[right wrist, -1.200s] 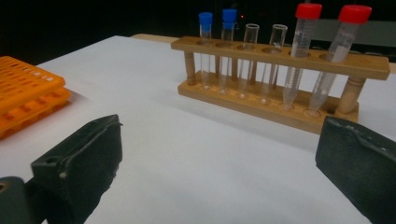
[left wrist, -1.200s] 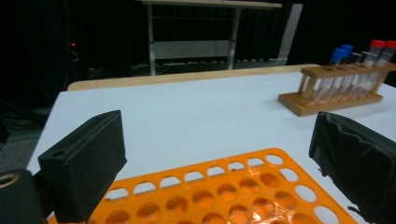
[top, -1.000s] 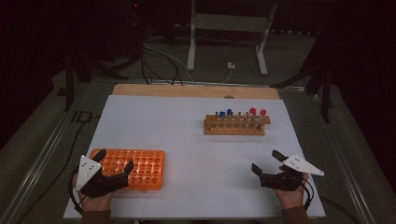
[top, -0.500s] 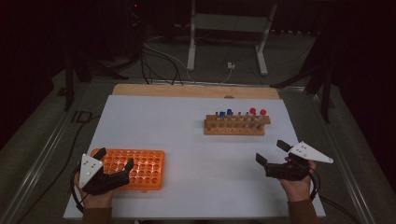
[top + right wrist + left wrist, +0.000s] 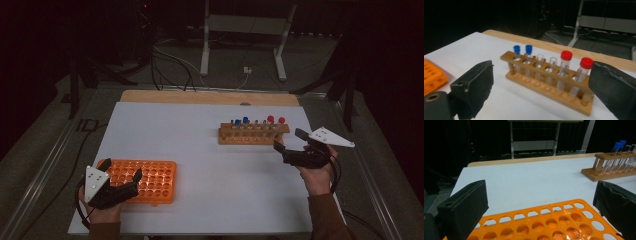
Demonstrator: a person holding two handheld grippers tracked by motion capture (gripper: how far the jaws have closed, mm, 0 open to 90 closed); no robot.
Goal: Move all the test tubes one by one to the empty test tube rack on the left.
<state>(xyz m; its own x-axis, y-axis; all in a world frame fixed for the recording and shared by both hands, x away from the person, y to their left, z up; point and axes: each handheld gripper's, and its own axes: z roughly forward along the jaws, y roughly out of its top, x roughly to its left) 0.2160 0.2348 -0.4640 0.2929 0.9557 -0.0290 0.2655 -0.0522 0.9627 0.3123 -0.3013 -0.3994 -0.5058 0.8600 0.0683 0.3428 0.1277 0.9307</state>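
White and smooth, the flat rectangular table top (image 5: 200, 150) carries everything here, with a strip of pale wood along its far edge. One orange plastic tray (image 5: 142, 179) of round holes, glossy and gridded in rows, lies well to the near left of the wooden rack, and all the holes that show are empty. One light-brown wooden test-tube rack (image 5: 254, 133), a long low bar with a drilled top rail over a base board, stands toward the far right of the table. In it stand six clear tubes, upright in a single row: two blue-capped tubes (image 5: 522, 50) at one end of the rack, two uncapped clear tubes (image 5: 546, 65) in the middle, and two red-capped tubes (image 5: 576, 60) at the other end.

Two hand-held grippers are in play, each with black, matte, blocky jaws and a grey three-cornered plate on top. The left gripper (image 5: 125, 186), well away from the rack, hovers over the near left part of the orange tray, its jaws spread wide with nothing between them. The right gripper (image 5: 287, 142) sits just beside the rack's red-capped end, on its near right, jaws likewise wide apart and empty, apart from the wood.
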